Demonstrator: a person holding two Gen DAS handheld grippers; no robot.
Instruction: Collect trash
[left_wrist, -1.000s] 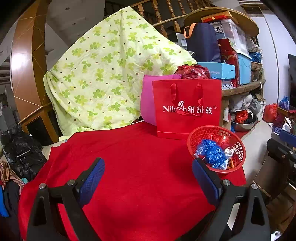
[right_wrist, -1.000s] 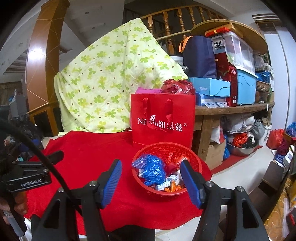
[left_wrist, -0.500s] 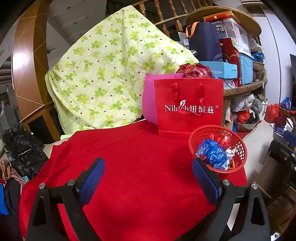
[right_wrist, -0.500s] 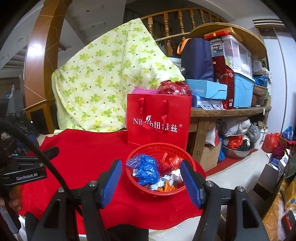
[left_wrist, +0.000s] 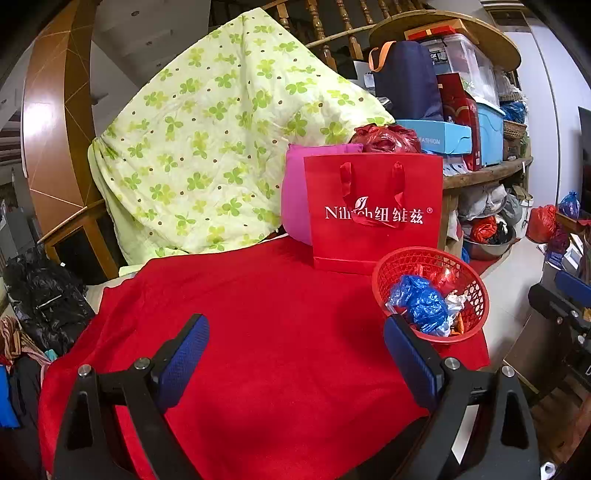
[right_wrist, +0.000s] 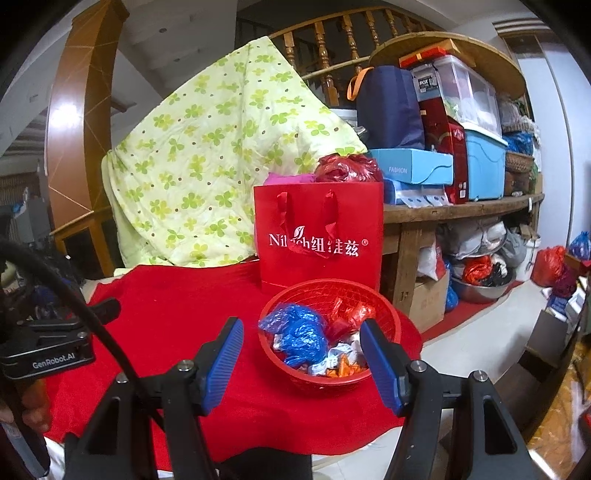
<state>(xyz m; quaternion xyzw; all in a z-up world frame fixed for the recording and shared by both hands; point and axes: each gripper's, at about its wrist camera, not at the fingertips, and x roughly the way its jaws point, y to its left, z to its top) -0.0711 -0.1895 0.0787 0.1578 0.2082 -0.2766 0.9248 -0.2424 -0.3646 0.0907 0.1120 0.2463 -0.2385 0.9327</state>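
Table (left_wrist: 258, 350) is covered by red cloth, matt, slightly fuzzy. Basket (right_wrist: 384, 314) is red plastic mesh, semi-glossy. It is filled with crinkled glossy plastic film: blue bag (right_wrist: 299, 332), red wrappers (right_wrist: 351, 317). Gift bag (right_wrist: 321, 236) is smooth red paper with satin ribbon handles. Quilt (left_wrist: 207, 147) is matt stitched cotton. Claw pads (right_wrist: 376, 365) are ribbed blue rubber on black matt plastic. Railing (right_wrist: 332, 55) is varnished wood.
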